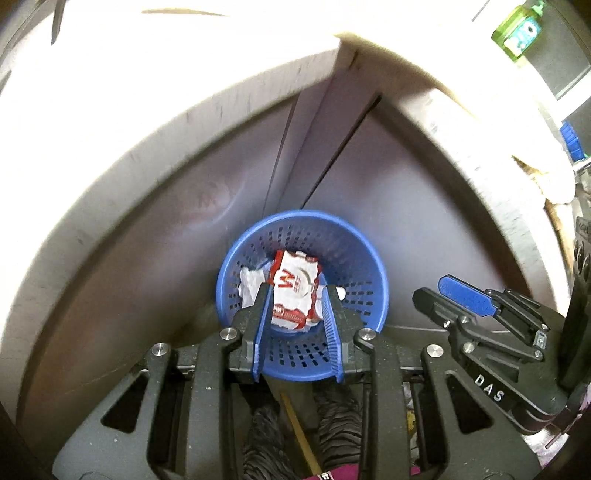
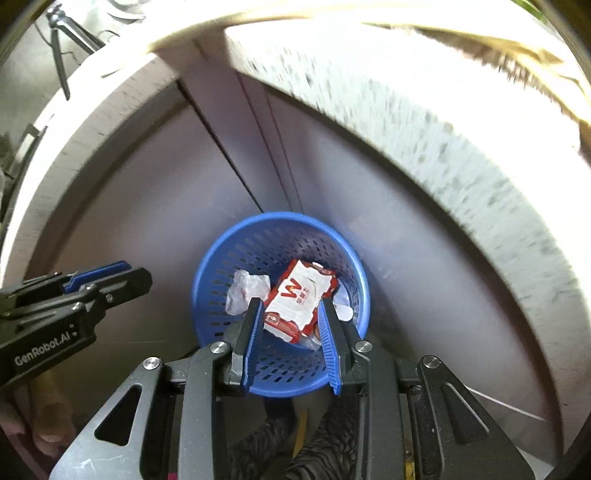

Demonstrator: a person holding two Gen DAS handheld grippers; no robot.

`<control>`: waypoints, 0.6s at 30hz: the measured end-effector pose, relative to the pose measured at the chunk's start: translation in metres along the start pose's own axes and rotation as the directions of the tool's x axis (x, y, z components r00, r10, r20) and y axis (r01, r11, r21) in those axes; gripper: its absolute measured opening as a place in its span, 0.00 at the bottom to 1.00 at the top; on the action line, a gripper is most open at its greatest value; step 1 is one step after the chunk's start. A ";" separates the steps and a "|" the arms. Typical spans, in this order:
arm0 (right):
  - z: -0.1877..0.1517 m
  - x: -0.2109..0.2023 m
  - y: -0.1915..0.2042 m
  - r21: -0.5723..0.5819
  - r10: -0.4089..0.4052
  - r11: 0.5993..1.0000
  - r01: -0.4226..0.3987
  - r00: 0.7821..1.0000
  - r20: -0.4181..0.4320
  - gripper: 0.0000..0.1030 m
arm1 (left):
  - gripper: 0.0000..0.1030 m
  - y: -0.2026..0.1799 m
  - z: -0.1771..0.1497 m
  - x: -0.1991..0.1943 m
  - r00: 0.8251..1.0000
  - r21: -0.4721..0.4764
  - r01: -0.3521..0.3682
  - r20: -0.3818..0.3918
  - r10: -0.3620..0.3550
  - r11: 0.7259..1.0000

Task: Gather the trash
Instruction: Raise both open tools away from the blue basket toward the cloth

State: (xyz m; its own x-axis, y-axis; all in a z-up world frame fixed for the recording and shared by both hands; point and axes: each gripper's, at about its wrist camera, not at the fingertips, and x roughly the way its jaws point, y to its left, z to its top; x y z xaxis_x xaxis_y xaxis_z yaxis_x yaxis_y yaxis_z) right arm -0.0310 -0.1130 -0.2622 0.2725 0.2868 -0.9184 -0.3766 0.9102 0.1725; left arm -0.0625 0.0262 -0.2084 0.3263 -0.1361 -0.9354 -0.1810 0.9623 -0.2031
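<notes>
A blue perforated basket (image 1: 365, 254) stands on the floor below both grippers; it also shows in the right wrist view (image 2: 218, 266). Inside lie a red and white wrapper (image 1: 295, 291) (image 2: 301, 299) and crumpled white paper (image 1: 249, 282) (image 2: 245, 288). My left gripper (image 1: 297, 295) is open and empty above the basket. My right gripper (image 2: 290, 306) is open and empty above it too. The right gripper shows at the right of the left wrist view (image 1: 480, 299). The left gripper shows at the left of the right wrist view (image 2: 110, 277).
White cabinet panels (image 1: 221, 184) and a pale counter edge (image 2: 424, 122) curve around the basket. A green bottle (image 1: 517, 31) stands at the top right. A tripod (image 2: 61, 37) stands at the top left. Striped fabric (image 1: 332, 424) lies below the grippers.
</notes>
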 end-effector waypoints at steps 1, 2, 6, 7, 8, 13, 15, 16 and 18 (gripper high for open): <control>0.001 -0.005 0.001 -0.008 0.005 1.000 -0.005 1.000 0.008 0.29 | 0.26 -0.002 0.002 -0.005 1.000 0.003 0.001 0.010 -0.001 1.000; 0.002 -0.010 0.002 -0.018 0.008 1.000 -0.008 1.000 0.017 0.31 | 0.26 -0.003 0.004 -0.011 1.000 0.006 0.002 0.021 -0.002 1.000; 0.007 -0.030 0.007 -0.063 0.020 0.998 -0.016 0.998 0.056 0.39 | 0.26 -0.010 0.015 -0.031 0.998 0.025 0.001 0.069 -0.003 1.000; 0.009 -0.035 0.009 -0.075 0.024 0.997 -0.019 0.998 0.066 0.40 | 0.26 -0.012 0.018 -0.037 0.997 0.030 0.001 0.083 -0.003 1.000; 0.011 -0.040 0.010 -0.085 0.028 0.996 -0.021 0.997 0.075 0.40 | 0.26 -0.014 0.021 -0.042 0.995 0.035 -0.001 0.098 -0.003 0.999; 0.024 -0.070 0.013 -0.134 0.041 0.991 -0.022 0.989 0.139 0.53 | 0.39 -0.025 0.037 -0.068 0.985 0.052 -0.009 0.174 -0.001 0.999; 0.032 -0.085 0.014 -0.152 0.044 0.988 -0.019 0.985 0.166 0.53 | 0.41 -0.030 0.044 -0.075 0.981 0.059 -0.010 0.195 -0.002 0.998; 0.036 -0.092 0.013 -0.164 0.046 0.986 -0.016 0.983 0.179 0.55 | 0.45 -0.033 0.047 -0.081 0.978 0.061 -0.010 0.206 -0.003 0.998; 0.044 -0.103 0.013 -0.184 0.049 0.983 -0.012 0.979 0.199 0.59 | 0.53 -0.037 0.054 -0.091 0.972 0.064 -0.012 0.236 -0.003 0.998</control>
State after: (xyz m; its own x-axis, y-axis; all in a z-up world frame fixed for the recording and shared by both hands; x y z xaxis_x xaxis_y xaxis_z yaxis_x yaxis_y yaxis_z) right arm -0.0246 -0.1172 -0.1498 0.4244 0.3847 -0.8197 -0.5359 0.8364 0.1152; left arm -0.0348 0.0153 -0.1003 0.5365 -0.0798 -0.8401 -0.1255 0.9769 -0.1729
